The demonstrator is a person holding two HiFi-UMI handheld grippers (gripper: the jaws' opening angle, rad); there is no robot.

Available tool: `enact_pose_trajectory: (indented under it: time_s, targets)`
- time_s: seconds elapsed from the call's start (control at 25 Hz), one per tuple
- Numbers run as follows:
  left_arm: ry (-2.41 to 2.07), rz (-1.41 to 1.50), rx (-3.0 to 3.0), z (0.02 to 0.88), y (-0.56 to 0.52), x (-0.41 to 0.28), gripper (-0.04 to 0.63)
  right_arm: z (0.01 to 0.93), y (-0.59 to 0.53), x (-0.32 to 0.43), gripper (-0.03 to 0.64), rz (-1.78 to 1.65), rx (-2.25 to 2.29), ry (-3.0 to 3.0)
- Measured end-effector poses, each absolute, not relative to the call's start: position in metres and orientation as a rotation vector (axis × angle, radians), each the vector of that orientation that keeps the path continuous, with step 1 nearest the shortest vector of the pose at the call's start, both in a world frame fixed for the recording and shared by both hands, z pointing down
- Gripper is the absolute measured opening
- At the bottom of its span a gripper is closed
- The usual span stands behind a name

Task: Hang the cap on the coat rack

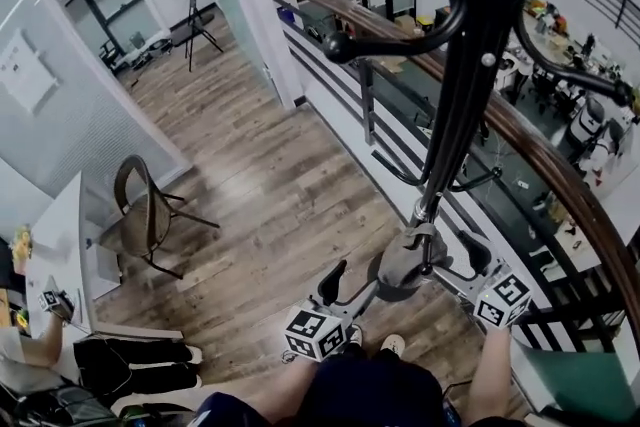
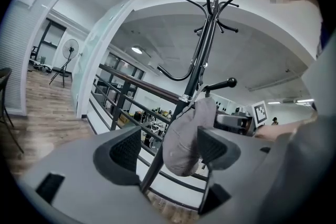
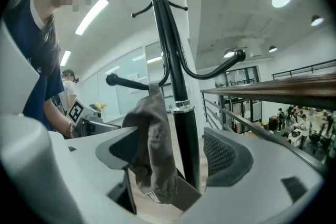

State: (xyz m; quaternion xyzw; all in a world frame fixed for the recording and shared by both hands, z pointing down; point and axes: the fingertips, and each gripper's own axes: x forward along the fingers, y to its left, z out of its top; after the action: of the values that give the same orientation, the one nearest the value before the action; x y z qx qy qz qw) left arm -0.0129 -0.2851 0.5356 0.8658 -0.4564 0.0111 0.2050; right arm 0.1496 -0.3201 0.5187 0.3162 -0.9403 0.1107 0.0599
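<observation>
Nearest to the person, the left tool (image 2: 168, 150) has its jaws spread wide and grips nothing. The grey cloth cap (image 2: 182, 139) only shows between them, a little further out and closer to the right jaw. The right tool (image 3: 173, 152) comes from the other side, and its jaws are spread as well. There the cap hangs in the gap, near the left jaw, with the rack's pole just beside it, but no pad presses on the cloth.

The cap hangs by its back strap from a short black peg with a ball end (image 3: 128, 83), low on the tall black metal coat rack (image 3: 174, 76) and close against the pole. It droops folded and limp, so I judge it light, soft, not slippery and not fragile. Such cloth gives a pinch no firm shape. The brim is probably the stiffest place to hold, and the strap is the part that belongs over the peg. A bump may make it swing or slide off, so any retreat should be gentle.

Far behind, to the right of the rack, runs a wood-topped metal railing (image 1: 545, 160).
</observation>
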Motion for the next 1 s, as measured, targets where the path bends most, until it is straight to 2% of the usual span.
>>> enact_pose_trajectory:
  time_s: [0.24,0.36,0.64,0.84,1.0]
  targets:
    - [-1.250,0.005,2.440,0.526,-0.284,-0.009,0.330,0.473,-0.312,0.159,0.422,0.238,1.075,-2.933]
    - [-1.213,-0.026,2.481,0.511,-0.280,-0.003,0.330,0.451,-0.300,0.165,0.400,0.176,1.173,-2.964]
    - [-1.191,-0.113,2.586,0.474,-0.279,-0.001,0.330,0.436,-0.269,0.173,0.399,0.030,1.426,-2.841]
    - [-1.249,-0.029,2.725,0.458,-0.268,0.001,0.330,0.435,-0.238,0.187,0.385,-0.148,1.656,-2.613]
    - [-1.294,0.026,2.743,0.464,-0.263,-0.002,0.330,0.452,-0.223,0.207,0.376,-0.114,1.810,-2.480]
